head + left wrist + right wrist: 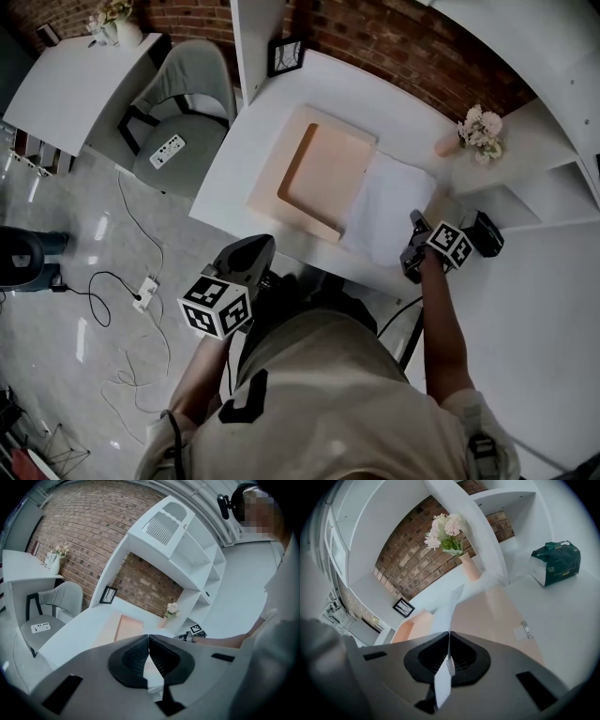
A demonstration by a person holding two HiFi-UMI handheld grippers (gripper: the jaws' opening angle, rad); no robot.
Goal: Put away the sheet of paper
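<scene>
One white desk [375, 103] bearing paper [389, 206] meets brick wall [403, 47].

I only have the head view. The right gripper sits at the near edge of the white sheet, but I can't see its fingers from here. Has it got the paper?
Observer: Yes. In the right gripper view, the right gripper has its fingers shut on the sheet of paper, pinching its edge.
Operator: Is the left one holding anything?
Observer: No. The left gripper has its fingers together with nothing between them.
Operator: Anything off to the right that I'm missing?
Observer: A green packet stands on the white surface, right of the shelf divider.
</scene>
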